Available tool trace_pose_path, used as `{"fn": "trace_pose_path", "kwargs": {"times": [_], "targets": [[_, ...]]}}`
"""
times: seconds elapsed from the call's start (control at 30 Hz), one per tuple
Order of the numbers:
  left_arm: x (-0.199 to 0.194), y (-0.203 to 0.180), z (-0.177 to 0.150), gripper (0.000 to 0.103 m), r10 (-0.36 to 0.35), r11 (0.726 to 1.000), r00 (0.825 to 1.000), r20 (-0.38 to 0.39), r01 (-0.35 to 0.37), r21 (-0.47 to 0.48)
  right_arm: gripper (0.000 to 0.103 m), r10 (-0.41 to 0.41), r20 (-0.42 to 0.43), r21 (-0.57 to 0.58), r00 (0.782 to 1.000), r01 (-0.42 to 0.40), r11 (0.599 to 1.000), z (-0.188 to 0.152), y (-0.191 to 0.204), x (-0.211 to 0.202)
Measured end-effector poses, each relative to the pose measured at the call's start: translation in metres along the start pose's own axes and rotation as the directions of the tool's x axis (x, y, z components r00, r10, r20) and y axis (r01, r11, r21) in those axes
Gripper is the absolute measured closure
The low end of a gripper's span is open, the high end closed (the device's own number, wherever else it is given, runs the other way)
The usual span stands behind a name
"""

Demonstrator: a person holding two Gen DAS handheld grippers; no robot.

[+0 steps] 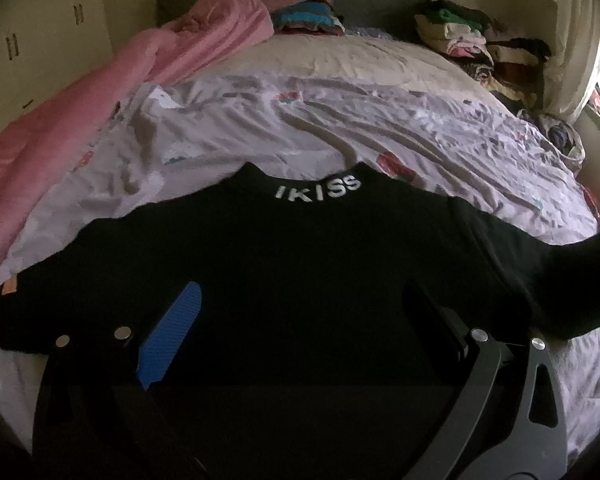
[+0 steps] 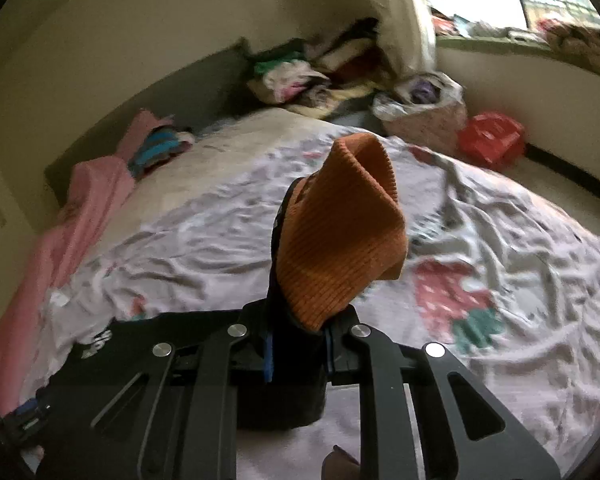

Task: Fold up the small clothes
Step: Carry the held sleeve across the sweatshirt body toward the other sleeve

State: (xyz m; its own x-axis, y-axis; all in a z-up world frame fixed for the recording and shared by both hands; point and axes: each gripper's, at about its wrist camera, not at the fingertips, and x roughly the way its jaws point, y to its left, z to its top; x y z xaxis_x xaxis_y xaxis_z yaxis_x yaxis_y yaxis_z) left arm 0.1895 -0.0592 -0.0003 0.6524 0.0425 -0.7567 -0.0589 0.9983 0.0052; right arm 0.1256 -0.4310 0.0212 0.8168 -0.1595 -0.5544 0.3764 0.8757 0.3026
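A black top [image 1: 300, 264] with white "IKISS" lettering on its collar lies spread flat on the bed, collar away from me. My left gripper [image 1: 304, 312] is open just above its body, blue pad on the left finger [image 1: 172, 332]. My right gripper [image 2: 298, 344] is shut on the top's right sleeve, whose orange ribbed cuff [image 2: 340, 236] sticks up above the jaws, lifted off the bed. The black body of the top trails to the left in the right wrist view [image 2: 132, 360]. In the left wrist view the raised sleeve [image 1: 560, 276] runs off to the right.
The bed has a wrinkled lilac printed sheet [image 1: 380, 128]. A pink blanket [image 1: 80, 120] lies along its left side. Piles of clothes [image 1: 460, 36] sit at the far right by the headboard. A bag [image 2: 424, 108] and a red item [image 2: 492, 136] stand on the floor.
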Motion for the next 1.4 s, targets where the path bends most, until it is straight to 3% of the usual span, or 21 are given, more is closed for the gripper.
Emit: {"fn": "trace_pose_path", "kwargs": {"times": [0.47, 0.67, 0.97, 1.17, 1.4], "targets": [[-0.016, 0.053, 0.002, 0.009, 0.007, 0.998, 0.999, 0.032, -0.005, -0.058, 0.087, 0.136, -0.029, -0.221, 0.99, -0.139, 0.965, -0.021, 0.124, -0.018], [-0.015, 0.087, 0.0, 0.009, -0.021, 0.992, 0.999, 0.032, 0.025, -0.127, 0.087, 0.171, -0.066, -0.301, 0.983, -0.183, 0.936, -0.042, 0.173, -0.014], [-0.01, 0.13, -0.005, 0.009, -0.132, 0.96, 0.991, 0.032, 0.136, -0.243, 0.087, 0.195, -0.127, -0.394, 0.973, -0.23, 0.89, -0.077, 0.228, -0.003], [0.002, 0.153, -0.012, 0.009, -0.236, 0.916, 0.971, 0.041, 0.236, -0.323, 0.087, 0.204, -0.162, -0.439, 0.965, -0.256, 0.861, -0.101, 0.258, 0.008], [0.015, 0.18, -0.019, 0.009, -0.385, 0.829, 0.919, 0.085, 0.385, -0.406, 0.087, 0.216, -0.197, -0.472, 0.956, -0.286, 0.834, -0.128, 0.289, 0.017]]}}
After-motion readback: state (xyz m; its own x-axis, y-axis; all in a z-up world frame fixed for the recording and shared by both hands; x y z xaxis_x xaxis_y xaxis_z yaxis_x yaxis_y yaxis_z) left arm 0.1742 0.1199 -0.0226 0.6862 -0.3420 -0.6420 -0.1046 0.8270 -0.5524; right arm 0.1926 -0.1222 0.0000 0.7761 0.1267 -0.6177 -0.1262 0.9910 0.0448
